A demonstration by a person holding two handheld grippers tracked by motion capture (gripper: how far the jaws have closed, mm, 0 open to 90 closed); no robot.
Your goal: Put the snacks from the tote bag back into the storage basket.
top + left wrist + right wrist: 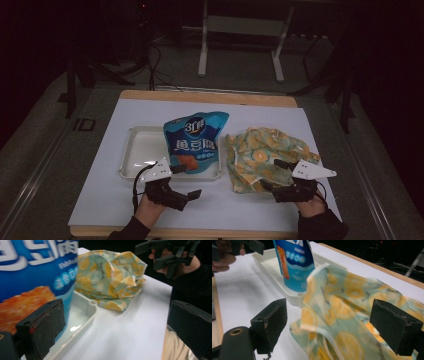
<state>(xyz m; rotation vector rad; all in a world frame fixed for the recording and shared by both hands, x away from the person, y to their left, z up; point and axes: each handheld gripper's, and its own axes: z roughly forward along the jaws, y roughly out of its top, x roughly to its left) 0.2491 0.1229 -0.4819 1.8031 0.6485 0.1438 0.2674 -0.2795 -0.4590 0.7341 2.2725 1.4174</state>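
A blue snack bag [196, 141] stands upright in the right part of a white tray [140, 150]. To the right of the tray lies a crumpled cloth bag with a yellow citrus print [262, 155]. My left gripper [186, 181] is open at the tray's near right corner, with the snack bag [32, 272] just beyond its left jaw. My right gripper [272, 175] is open at the cloth's near edge. In the right gripper view the cloth [347, 305] lies between and beyond the jaws, which are apart from it.
The tray and cloth rest on a white board [100, 190] laid over a wooden tabletop [210, 96]. Dark floor, cables and a metal stand [202, 45] lie beyond the far edge. Bare board stretches along the near side and the left.
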